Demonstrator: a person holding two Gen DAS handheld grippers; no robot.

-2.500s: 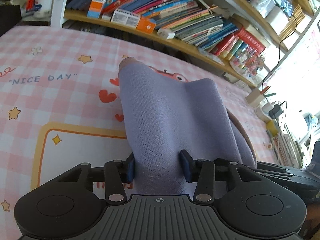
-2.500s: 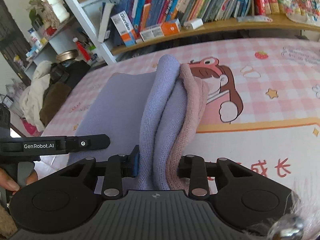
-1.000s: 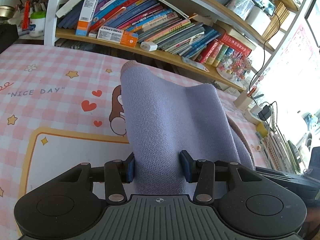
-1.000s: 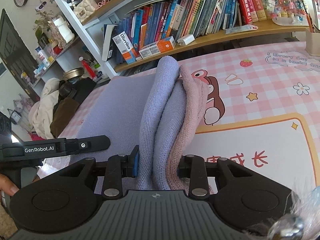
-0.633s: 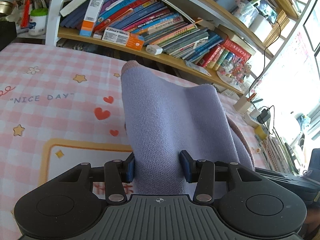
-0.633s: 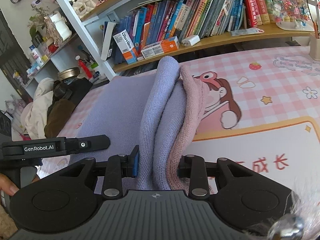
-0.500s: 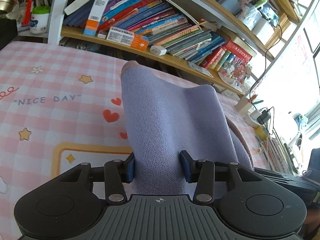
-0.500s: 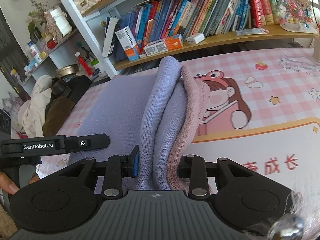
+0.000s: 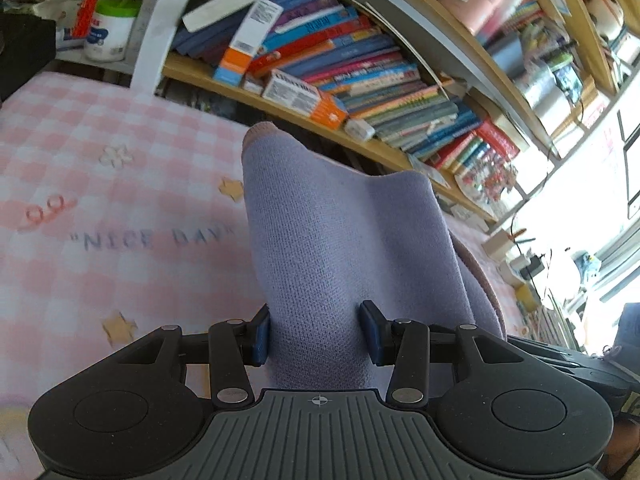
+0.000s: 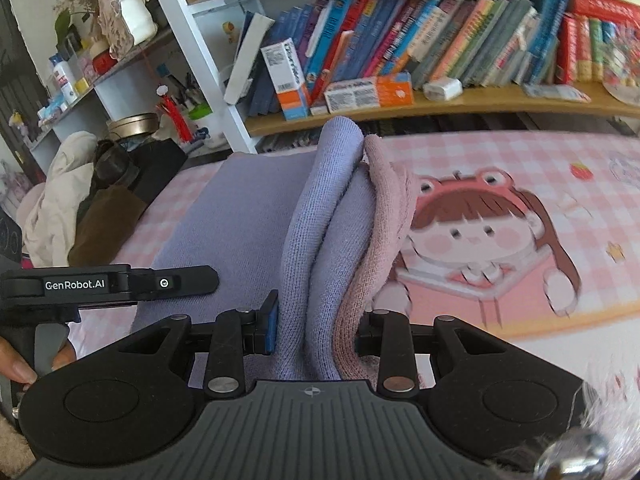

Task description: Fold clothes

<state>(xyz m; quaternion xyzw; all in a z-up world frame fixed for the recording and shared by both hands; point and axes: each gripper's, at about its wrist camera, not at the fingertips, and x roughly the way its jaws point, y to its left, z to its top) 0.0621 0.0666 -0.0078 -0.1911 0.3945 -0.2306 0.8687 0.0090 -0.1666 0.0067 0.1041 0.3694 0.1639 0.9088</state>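
Your left gripper [image 9: 316, 334] and right gripper [image 10: 316, 326] both pinch the sweater [image 9: 340, 240] at lower centre; "NICE DAY" on sheet [image 9: 120, 184], "GenRobot.AI" at left

bedsheet [image 10: 560, 344] right: open | bookshelf [image 10: 440, 104] blocks ahead (clothes pile [image 10: 68, 216] left)

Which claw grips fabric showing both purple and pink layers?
The right claw: its bunched garment shows purple folds beside a pink layer. The left claw holds mostly purple knit.
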